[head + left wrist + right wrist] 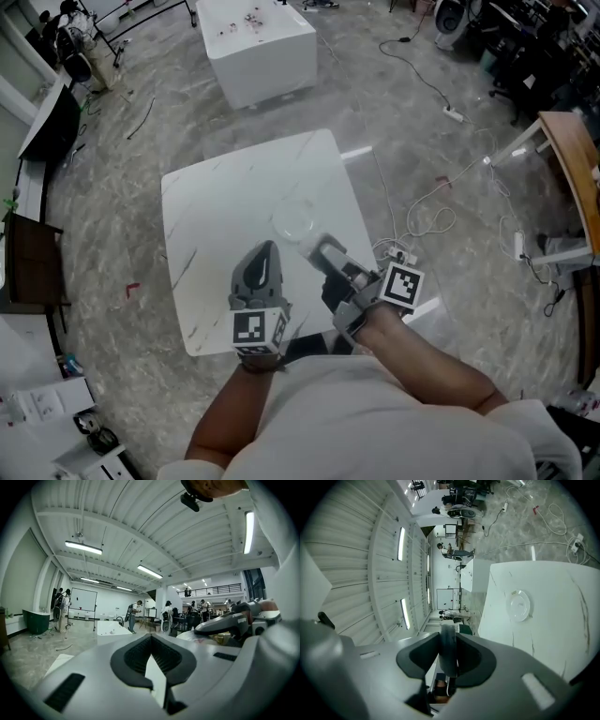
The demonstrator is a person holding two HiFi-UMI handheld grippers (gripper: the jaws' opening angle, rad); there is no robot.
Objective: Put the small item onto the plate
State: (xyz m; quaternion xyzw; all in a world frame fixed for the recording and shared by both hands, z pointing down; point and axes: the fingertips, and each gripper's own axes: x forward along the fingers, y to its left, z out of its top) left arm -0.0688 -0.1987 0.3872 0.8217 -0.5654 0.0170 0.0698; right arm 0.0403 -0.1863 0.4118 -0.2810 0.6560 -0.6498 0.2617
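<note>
we could read no words, brands or numbers anywhere. the only signs were black-and-white square markers, patterns rather than letters: one on the left cube [260, 328] of the left tool [265, 251], one on the right cube [402, 287] of the right tool [317, 248]. the far whiteboard [83, 599] was too small to read.

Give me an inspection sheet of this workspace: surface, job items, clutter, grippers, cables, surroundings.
Surface: white marbled table.
Job's things: clear plate on the table, nothing on it; small grey item held between jaws, off the plate.
Clutter: nothing seen on the table.
Grippers: left gripper shut, empty; right gripper shut on the small grey item.
Cables: white cables and power strip on the floor right of the table.
Surroundings: white block beyond the table; wooden desk at right.
</note>
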